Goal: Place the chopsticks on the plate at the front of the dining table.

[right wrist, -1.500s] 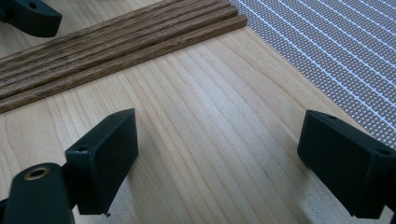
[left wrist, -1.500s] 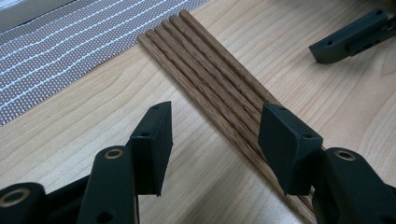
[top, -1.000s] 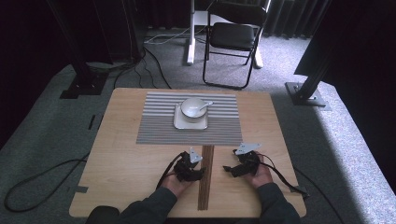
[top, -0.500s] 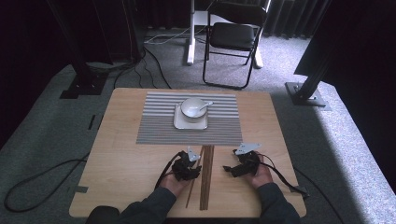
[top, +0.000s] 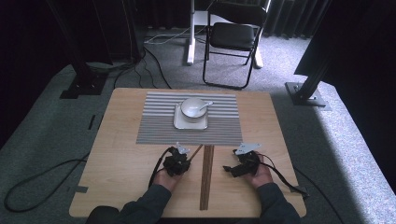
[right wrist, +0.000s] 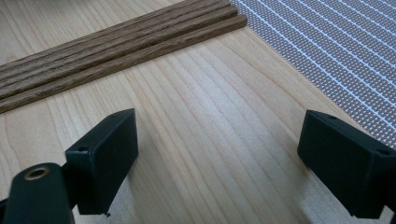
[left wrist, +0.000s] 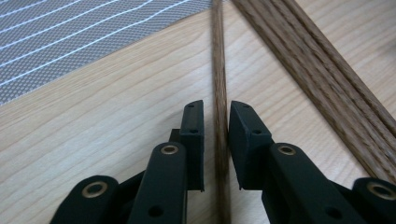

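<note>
Left gripper view: your left gripper (left wrist: pixel 215 130) has just been closing its jaws; they now clasp one wooden stick (left wrist: pixel 218 70)
Stick: it runs towards 12 o'clock between the pads, split off from the stick bundle (left wrist: pixel 322 79) at 2 o'clock
Right gripper view: your right gripper (right wrist: pixel 224 154) stands released over bare table (right wrist: pixel 196 121)
High view: bowl (top: pixel 193 107) on striped mat (top: pixel 154 126) at 12 o'clock of both hands

- Thin dark-brown wooden stick (left wrist: pixel 218 70): matt, fine straight grain.
- Bundle of dark-brown wooden sticks (right wrist: pixel 116 46): open-grained, unpolished.
- Pale wooden surface (right wrist: pixel 196 140): smooth, satin laminate look.
- Grey striped woven placemat (right wrist: pixel 336 51): coarse mesh texture.
- Black jaws: matt plastic, brass-coloured rivets.
</note>
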Demonstrator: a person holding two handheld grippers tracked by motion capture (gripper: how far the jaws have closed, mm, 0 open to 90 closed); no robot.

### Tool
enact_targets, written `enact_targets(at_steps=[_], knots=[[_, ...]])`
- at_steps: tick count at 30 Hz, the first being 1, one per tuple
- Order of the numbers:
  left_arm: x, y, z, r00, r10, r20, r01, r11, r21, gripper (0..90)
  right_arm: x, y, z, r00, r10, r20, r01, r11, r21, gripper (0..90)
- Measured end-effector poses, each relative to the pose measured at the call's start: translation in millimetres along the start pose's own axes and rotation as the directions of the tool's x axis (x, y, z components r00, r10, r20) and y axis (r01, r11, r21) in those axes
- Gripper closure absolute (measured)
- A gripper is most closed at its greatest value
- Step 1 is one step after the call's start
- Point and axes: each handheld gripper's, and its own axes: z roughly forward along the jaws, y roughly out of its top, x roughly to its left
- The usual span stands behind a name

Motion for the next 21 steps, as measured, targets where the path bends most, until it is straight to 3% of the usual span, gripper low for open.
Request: enact_targets(at_steps=[6, 13, 21], knots=[[7.3, 1.4, 1.6, 0.9993, -0.027, 0.027, 0.028, 0.9996, -0.009, 76.8, 0.0, 0.0, 0.0, 1.0000, 0.000, 0.000, 0.000, 1.000, 0.000, 11.6], [8.6, 2.2, 3.0, 0.9996, -0.022, 0.020, 0.022, 0.9996, -0.015, 79.4, 0.0, 0.0, 0.0, 1.0000, 0.000, 0.000, 0.000, 1.000, 0.000, 11.6], [14.4, 1.0, 3.7, 0.9970, -0.062, 0.046, 0.064, 0.9976, -0.029, 83.3, 0.0, 0.0, 0.0, 1.0000, 0.000, 0.000, 0.000, 1.000, 0.000, 11.6]])
